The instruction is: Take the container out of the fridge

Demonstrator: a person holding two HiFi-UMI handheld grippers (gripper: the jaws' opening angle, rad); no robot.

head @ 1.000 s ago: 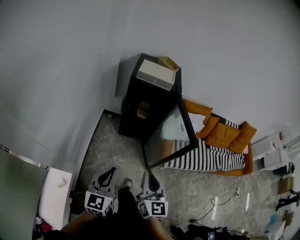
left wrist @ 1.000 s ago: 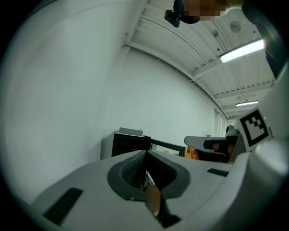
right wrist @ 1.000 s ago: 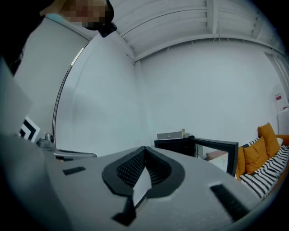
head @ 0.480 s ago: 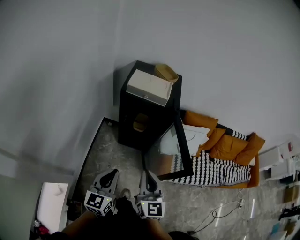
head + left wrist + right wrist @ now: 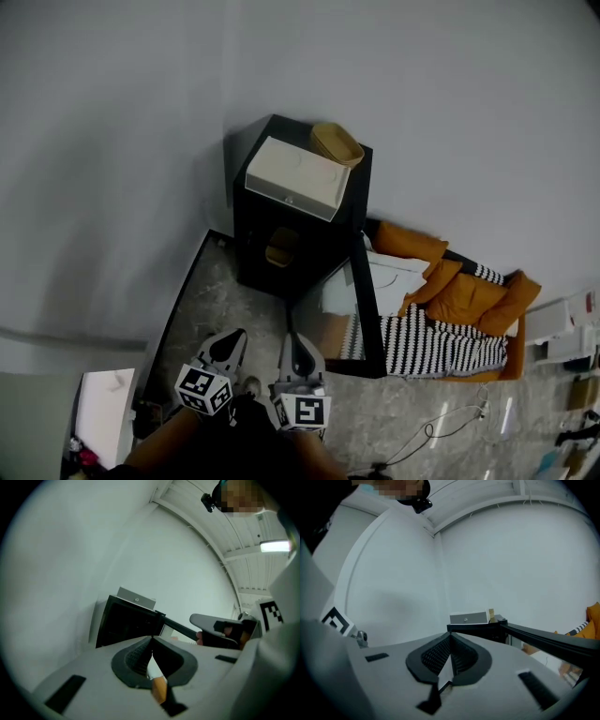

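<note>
A black fridge (image 5: 281, 220) stands against the wall with its glass door (image 5: 364, 309) swung open to the right. Inside, on a shelf, a small yellowish container (image 5: 280, 253) shows dimly. My left gripper (image 5: 233, 337) and right gripper (image 5: 294, 341) hang side by side low in the head view, well short of the fridge. Both are shut with nothing between their jaws. The left gripper view has the left gripper (image 5: 151, 640) pointing at the fridge (image 5: 125, 625). Past the right gripper (image 5: 451, 637), the right gripper view shows the fridge top (image 5: 480, 626) and door edge (image 5: 551, 641).
A white box (image 5: 298, 178) and a tan basket (image 5: 336, 142) sit on top of the fridge. An orange sofa (image 5: 469, 291) with a striped blanket (image 5: 441, 339) stands right of the door. A white unit (image 5: 103, 412) is at lower left. Cables (image 5: 450, 420) lie on the floor.
The fridge has slid lower and to the left in the head view, and its open door looks narrower. Both grippers sit slightly higher and stay shut.
</note>
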